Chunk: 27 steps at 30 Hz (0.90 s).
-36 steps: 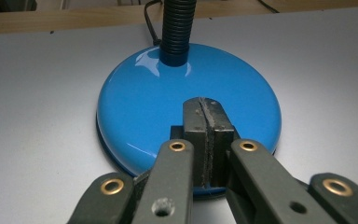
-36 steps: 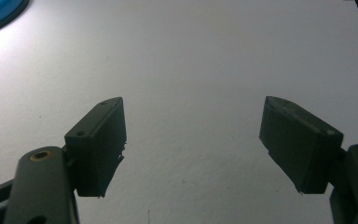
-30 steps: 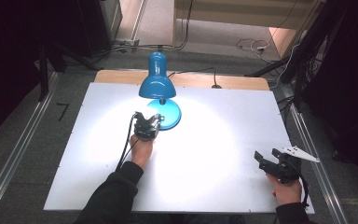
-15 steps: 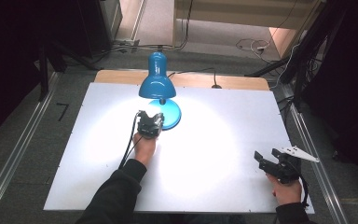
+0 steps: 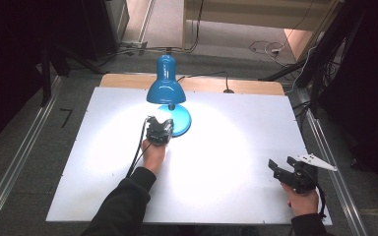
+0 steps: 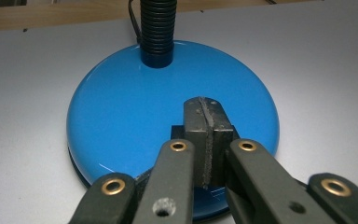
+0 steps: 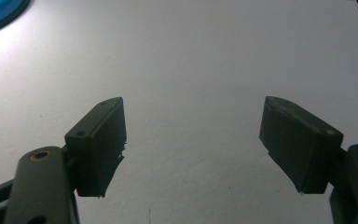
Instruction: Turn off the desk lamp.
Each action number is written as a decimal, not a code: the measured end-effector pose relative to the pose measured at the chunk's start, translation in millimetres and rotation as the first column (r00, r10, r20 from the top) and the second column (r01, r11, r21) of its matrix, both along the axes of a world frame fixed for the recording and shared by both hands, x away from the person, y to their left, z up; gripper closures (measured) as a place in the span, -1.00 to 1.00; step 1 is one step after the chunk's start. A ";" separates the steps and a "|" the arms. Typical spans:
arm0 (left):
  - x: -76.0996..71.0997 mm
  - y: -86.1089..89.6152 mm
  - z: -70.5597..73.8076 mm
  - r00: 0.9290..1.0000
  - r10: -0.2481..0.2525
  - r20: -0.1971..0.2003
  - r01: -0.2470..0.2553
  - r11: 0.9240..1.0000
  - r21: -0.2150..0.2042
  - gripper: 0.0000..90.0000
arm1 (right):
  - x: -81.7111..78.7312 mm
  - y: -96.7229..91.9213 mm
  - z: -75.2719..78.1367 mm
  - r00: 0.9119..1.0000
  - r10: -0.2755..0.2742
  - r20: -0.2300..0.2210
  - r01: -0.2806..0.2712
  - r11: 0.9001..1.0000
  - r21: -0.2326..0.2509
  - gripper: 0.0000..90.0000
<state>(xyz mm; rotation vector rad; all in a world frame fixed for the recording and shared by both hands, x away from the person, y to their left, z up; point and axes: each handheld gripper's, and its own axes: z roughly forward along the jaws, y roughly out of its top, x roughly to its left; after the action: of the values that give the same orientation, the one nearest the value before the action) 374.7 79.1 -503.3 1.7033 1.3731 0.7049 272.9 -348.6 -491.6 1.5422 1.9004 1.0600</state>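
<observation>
Little has changed over the last second: the left gripper [image 6: 208,122], jaws pressed together empty, still hovers over the blue lamp base [image 6: 121,112], probably to press its switch. The right gripper [image 7: 193,140] stays parked on the table [image 5: 226,147], jaws wide

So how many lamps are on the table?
1. The blue lamp stands at the far middle of the white table, lit, with the left gripper shut over its round base.

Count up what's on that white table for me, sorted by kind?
Glossy blue metal desk lamp, lit: 1
Black hand-held gripper: 2, the left hand-held gripper shut over the lamp's round base, the right hand-held gripper open above the white table
Total: 3
</observation>
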 end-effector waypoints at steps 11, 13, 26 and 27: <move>3.0 0.2 0.5 1.000 0.002 -0.003 -0.002 1.000 0.005 1.00 | 0.2 1.1 -0.1 1.000 -0.001 -0.002 0.001 1.000 -0.002 -0.52; 7.5 1.6 -0.5 1.000 0.018 -0.007 -0.018 1.000 0.007 1.00 | 0.4 1.3 -0.1 1.000 -0.003 -0.003 0.003 1.000 -0.001 -0.52; 8.7 13.2 11.0 0.999 0.054 0.003 -0.053 0.998 -0.039 0.95 | -0.1 0.9 0.0 1.000 -0.007 0.000 0.007 1.000 -0.003 -0.52; 7.6 14.7 11.7 0.999 0.048 0.007 -0.047 0.998 -0.047 0.77 | -0.3 0.8 0.2 1.000 -0.007 0.000 0.007 1.000 -0.003 -0.52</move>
<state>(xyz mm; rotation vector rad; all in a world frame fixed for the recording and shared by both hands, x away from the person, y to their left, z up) 382.3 93.9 -491.6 1.6341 1.4177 0.7003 272.6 -347.7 -491.4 1.5462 1.8945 1.0542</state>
